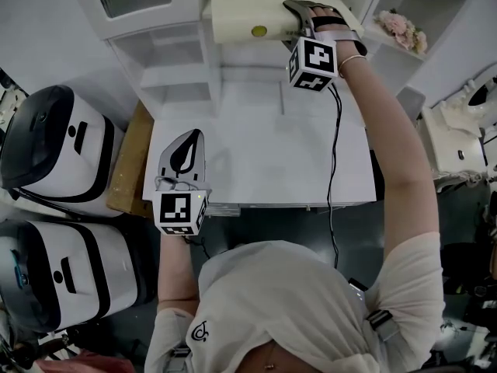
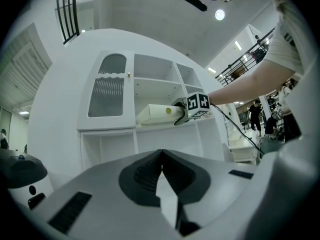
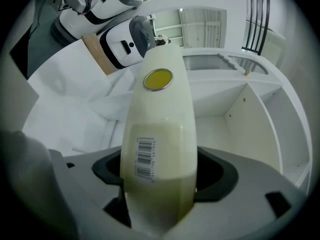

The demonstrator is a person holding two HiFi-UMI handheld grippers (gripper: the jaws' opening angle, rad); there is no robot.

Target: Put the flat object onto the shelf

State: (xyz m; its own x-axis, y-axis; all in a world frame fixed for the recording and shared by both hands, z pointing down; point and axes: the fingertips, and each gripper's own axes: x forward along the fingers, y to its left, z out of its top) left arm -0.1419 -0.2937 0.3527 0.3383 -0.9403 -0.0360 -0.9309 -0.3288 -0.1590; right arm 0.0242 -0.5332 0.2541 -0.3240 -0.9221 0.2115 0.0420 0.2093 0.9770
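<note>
The flat object (image 1: 245, 10) is a cream slab with a yellow round sticker and a barcode. It lies on a middle shelf (image 2: 155, 126) of the white cabinet (image 1: 178, 61), also seen as the flat object (image 2: 157, 112) from the left gripper view. My right gripper (image 1: 297, 18) is at its right end. In the right gripper view the flat object (image 3: 157, 129) still sits between the jaws of the right gripper (image 3: 157, 169), open, with a dark gap along the slab's left side. My left gripper (image 1: 190, 138) hovers shut and empty over the white table (image 1: 264, 146), its tips (image 2: 161, 154) pointing level at the cabinet.
Two rounded white-and-black machines (image 1: 54, 146) (image 1: 62, 270) stand left of the table beside a brown board (image 1: 128, 162). A black cable (image 1: 334, 154) trails from the right gripper across the table. Pink flowers (image 1: 400, 26) sit at the back right. Other cabinet compartments are empty.
</note>
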